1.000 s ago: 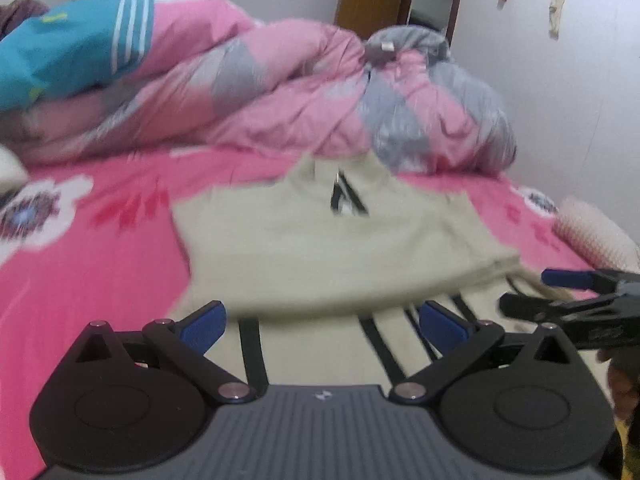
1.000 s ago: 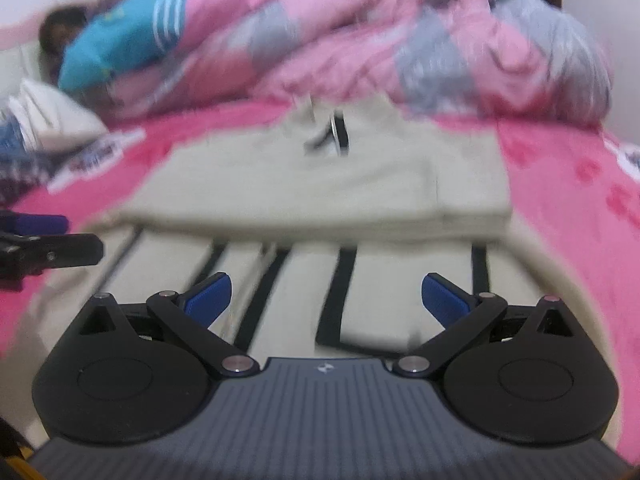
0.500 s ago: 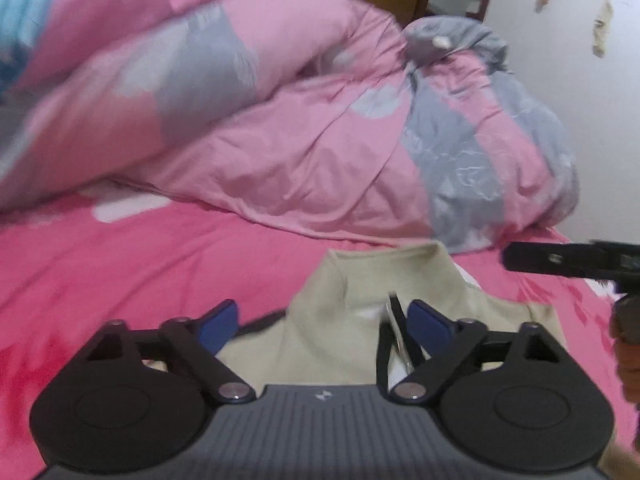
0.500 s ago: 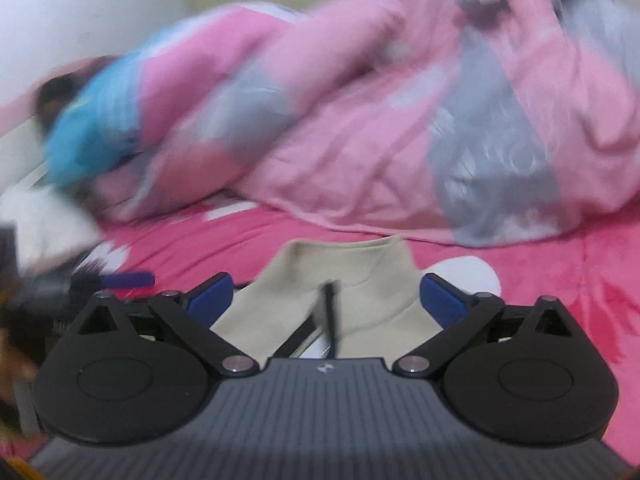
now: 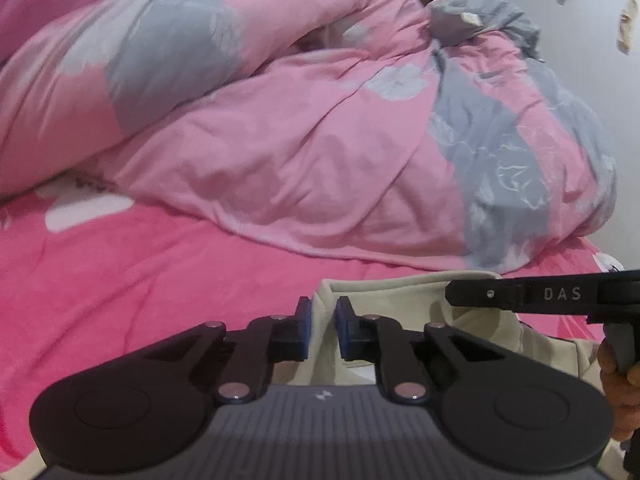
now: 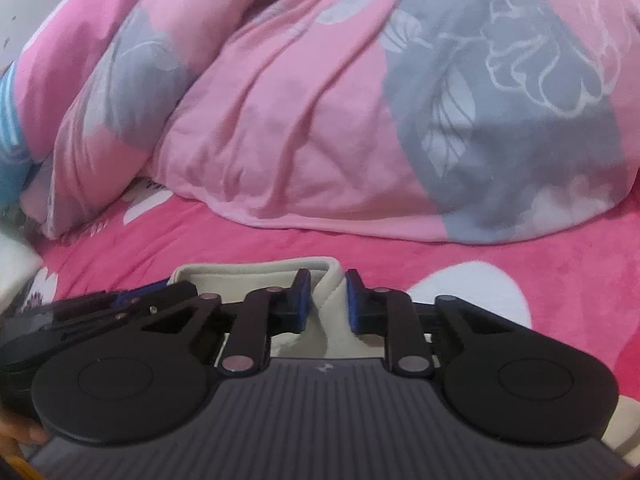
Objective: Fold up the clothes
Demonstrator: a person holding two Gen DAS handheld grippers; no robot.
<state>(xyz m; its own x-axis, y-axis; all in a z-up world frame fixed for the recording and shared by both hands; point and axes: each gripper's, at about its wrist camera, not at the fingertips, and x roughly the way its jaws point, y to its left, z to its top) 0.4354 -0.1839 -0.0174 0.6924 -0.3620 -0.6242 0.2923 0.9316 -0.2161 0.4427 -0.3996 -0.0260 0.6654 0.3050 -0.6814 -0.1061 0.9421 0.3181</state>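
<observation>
both grippers closing on the collar of a beige garment on the bed

the beige garment (image 5: 404, 300) lies on the bright pink bed sheet (image 5: 160, 272), at the near edge of both wrist views, with its stand-up collar toward the heaped pink and grey duvet (image 5: 300, 140) and the rest of it running back under the grippers, out of sight. its long axis cannot be told for sure, since only the collar end shows. the collar's top edge runs across the picture, roughly parallel to the duvet's lower hem, and sits near the duvet but apart from it, with a strip of sheet between.

the left gripper (image 5: 322, 326) has the collar's left corner between its blue-padded fingers (image 5: 303, 328). the fingers are closing, drawn nearly together, with the fabric edge standing up in the narrow slot between the pads. whether the pads already press the cloth is hard to say, but it fills the gap.

the right gripper (image 6: 327, 302) has the collar's right corner in the same way: fingers (image 6: 352, 300) closing, close together, a fold of beige fabric between them. in the left view the right gripper shows from the side as a black bar lettered "das" lying over the collar, with part of a hand (image 5: 618, 384) on its handle. in the right view the left gripper shows at the lower left, over the collar's other end.

no container is in view. a white flower print (image 6: 472, 292) marks the sheet just right of the right gripper, and a blue and white striped cloth (image 6: 10, 120) shows at the left edge.
</observation>
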